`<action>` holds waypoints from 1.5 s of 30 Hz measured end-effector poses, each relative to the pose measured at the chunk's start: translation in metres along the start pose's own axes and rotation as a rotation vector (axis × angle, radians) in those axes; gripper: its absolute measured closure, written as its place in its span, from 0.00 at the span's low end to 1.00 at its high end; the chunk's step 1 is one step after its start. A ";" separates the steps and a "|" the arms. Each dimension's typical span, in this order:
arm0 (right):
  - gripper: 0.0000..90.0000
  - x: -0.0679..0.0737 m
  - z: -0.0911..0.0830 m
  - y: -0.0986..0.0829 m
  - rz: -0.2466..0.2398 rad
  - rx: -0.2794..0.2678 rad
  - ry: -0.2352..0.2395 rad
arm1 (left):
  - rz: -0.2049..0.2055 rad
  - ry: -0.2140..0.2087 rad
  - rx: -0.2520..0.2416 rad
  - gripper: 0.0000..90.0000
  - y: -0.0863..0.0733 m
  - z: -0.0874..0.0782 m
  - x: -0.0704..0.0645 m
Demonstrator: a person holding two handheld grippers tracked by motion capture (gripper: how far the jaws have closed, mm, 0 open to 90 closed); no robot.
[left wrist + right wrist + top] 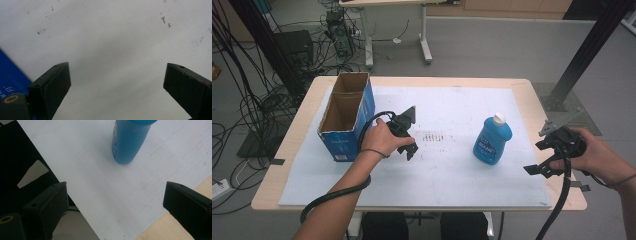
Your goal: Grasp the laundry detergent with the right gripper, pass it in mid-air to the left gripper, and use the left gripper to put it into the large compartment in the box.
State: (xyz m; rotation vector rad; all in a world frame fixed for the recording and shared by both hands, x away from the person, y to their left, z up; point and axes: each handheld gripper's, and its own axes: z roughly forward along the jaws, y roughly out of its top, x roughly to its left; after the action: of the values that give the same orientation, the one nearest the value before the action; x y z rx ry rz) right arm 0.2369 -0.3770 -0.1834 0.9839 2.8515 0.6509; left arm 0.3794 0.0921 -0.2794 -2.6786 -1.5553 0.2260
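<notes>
White matte sheeting (447, 165) covers your wooden table. Your left gripper (408, 145) gapes empty beside the open blue cardboard box (346, 117); your right gripper (546, 167), wide and empty, faces the glossy blue plastic bottle (492, 140) standing nearby.

The high view looks down from above my side. My left claw's (408, 145) camera skims the mat (112, 45); my right claw's (115, 202) shares the bottle (131, 140).

Left gripper (408, 145), jaws spread wide and pointing down, sits at centre-left of the high view; right gripper (546, 161), jaws also parted, hangs at the lower right edge.
</notes>
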 end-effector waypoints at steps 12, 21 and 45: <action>0.07 -0.012 0.019 -0.022 0.017 -0.045 0.022 | 0.002 0.000 -0.010 0.09 -0.002 -0.004 0.000; 0.07 -0.016 0.024 -0.027 0.016 -0.072 0.013 | 0.001 -0.009 -0.016 0.09 -0.002 -0.003 0.004; 0.05 -0.027 0.054 -0.060 0.070 -0.149 0.033 | -0.020 -0.004 -0.006 0.09 -0.003 0.001 0.011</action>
State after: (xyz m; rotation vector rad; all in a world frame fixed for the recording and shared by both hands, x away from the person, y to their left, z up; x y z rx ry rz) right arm 0.2341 -0.4155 -0.2595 1.0625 2.7578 0.8799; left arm 0.3823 0.1029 -0.2817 -2.6678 -1.5851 0.2258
